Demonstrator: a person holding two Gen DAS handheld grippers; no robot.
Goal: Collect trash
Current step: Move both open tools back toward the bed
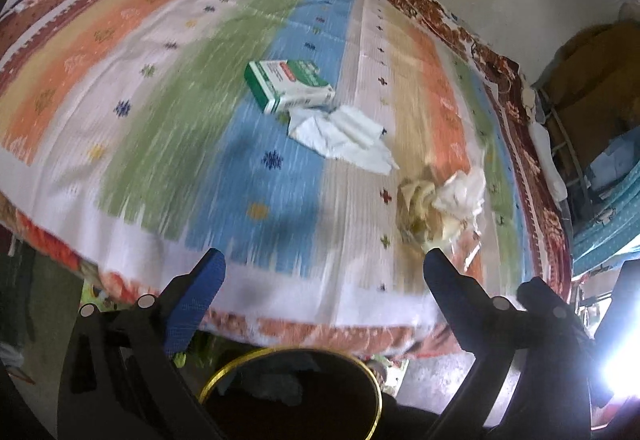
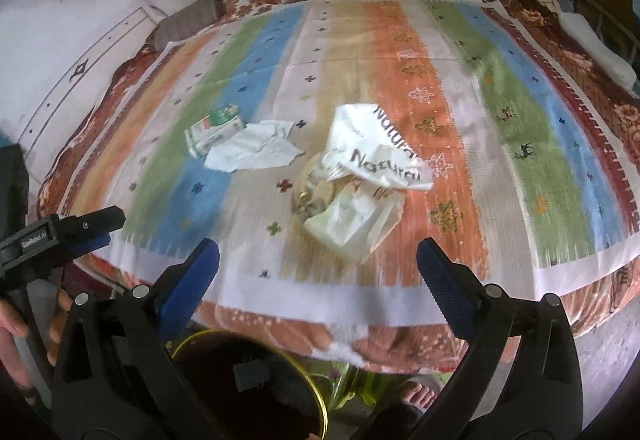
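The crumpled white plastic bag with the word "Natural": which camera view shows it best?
The right wrist view: the crumpled white plastic bag lies near the middle there, large, its printing readable, on the striped bedspread. In the left wrist view the bag sits blurred at the right, no lettering legible, its lower edge behind a blue-padded finger.

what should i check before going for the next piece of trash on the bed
1. Left tool open, nothing between its fingers: ok.
2. Right tool open, nothing between its fingers: ok.
3. Bin below both tools at the bed's edge, mouth unobstructed: ok.
4. Trash left on the striped bedspread: crumpled printed bag, white paper, green and white box: not ok, all uncollected.
5. Nearest piece is the crumpled bag, straight ahead of the right tool: ok.
6. Whether the bag holds loose contents that could spill: cannot tell, picture is blurred.
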